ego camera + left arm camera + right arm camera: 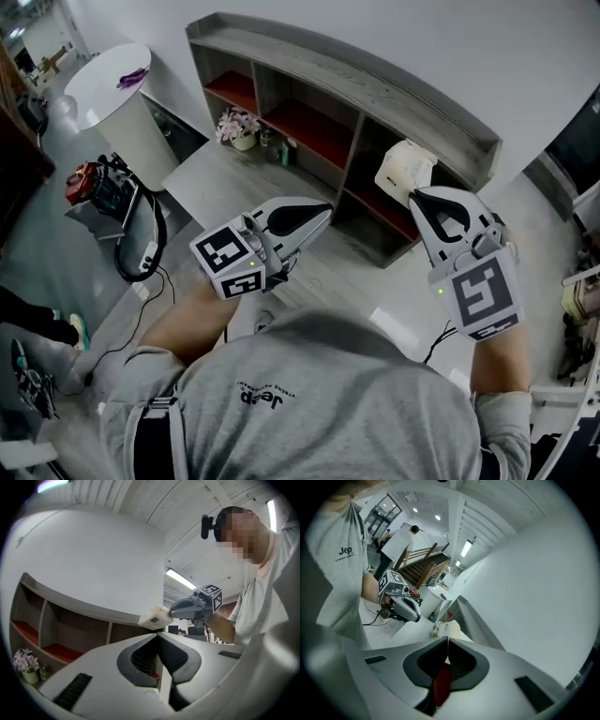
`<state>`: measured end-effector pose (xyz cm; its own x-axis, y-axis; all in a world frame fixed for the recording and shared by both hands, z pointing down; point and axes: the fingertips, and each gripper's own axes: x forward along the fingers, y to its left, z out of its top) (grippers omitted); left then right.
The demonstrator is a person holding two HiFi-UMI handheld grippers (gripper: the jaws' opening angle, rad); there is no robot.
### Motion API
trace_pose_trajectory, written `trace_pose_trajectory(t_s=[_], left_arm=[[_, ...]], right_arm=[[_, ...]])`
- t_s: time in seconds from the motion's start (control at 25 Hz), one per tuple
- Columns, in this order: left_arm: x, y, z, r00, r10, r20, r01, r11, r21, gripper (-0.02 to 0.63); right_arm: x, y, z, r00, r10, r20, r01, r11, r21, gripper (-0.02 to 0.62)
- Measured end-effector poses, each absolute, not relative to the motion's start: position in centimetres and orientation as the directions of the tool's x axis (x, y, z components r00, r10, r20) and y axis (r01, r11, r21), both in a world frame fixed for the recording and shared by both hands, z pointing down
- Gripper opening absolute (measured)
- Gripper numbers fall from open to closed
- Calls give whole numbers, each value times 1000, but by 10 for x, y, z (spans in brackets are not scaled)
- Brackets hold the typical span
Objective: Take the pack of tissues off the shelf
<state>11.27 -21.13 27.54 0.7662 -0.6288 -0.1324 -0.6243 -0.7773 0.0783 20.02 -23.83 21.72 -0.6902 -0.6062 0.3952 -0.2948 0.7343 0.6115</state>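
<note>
Okay, your right gripper [413,194] is pinching the tissue pack [405,167] by one edge. It looks lifted clear of the shelf [394,103], probably to avoid snagging. Your left gripper [322,214] is pressed together, empty, parked aside.

The only wording that reads clearly is the brand "Jeep", printed on the front of my grey T-shirt [319,375]. It shows upside down in the head view and upright in the right gripper view. A smaller line printed beneath it is too fine to read. A dark label on the pack of tissues [154,617] is too small to make out.
</note>
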Motion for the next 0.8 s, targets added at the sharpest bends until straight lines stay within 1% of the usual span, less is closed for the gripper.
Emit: trace_pose_trajectory(t_s=[0.28,0.48,0.8], left_arm=[[81,-175,315,645,-757,-107,-745,-654,135,12],[45,-152,342,505,-859,-87,-840,-512,178,12],[-34,-155,376,382,-924,-35,-896,-379,233,13]], right_arm=[[165,-213,263,-764,-471,440,-173,808,563,28],[123,-208,294,-828,-334,451,-51,845,532,28],[39,-227,344,-841,-229,489,22,890,456,28]])
